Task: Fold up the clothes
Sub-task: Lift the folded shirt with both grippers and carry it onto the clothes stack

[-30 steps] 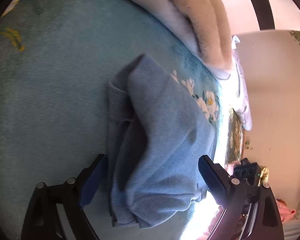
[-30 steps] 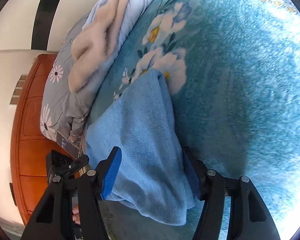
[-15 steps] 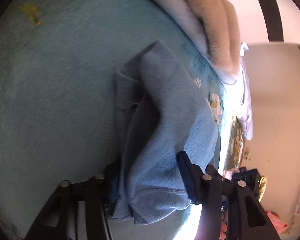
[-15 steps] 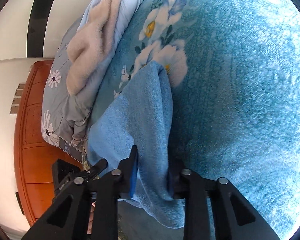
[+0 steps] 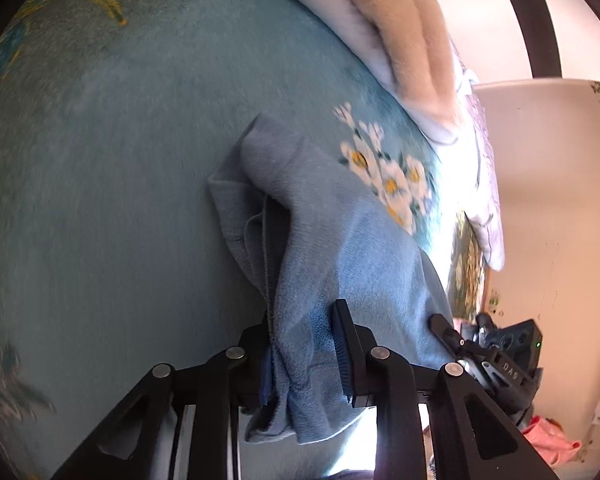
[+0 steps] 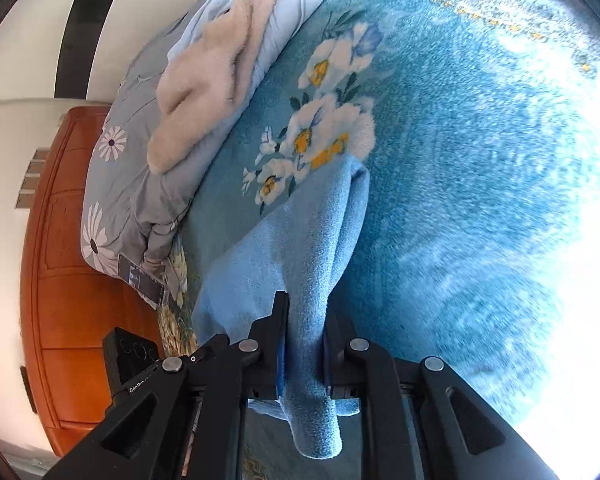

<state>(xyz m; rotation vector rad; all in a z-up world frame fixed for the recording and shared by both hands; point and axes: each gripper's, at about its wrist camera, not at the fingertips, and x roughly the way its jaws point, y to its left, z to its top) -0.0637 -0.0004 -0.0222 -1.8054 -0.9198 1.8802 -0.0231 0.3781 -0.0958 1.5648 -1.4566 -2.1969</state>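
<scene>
The blue garment (image 5: 340,248) is pinched by the left claw (image 5: 304,360) at 6 o'clock. Its other edge (image 6: 300,264) is clamped by the right claw (image 6: 305,344), draped over the floral bed cover (image 6: 460,160).

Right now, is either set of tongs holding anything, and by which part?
Both hold the blue garment. The left tongs pinch a bunched hem edge; the right tongs pinch a gathered fold near its other end.

left gripper (image 5: 306,354): I have it clamped on the blue garment (image 5: 340,248), jaws narrow | right gripper (image 6: 305,334): pinched tight on the same garment, fingers nearly together
</scene>
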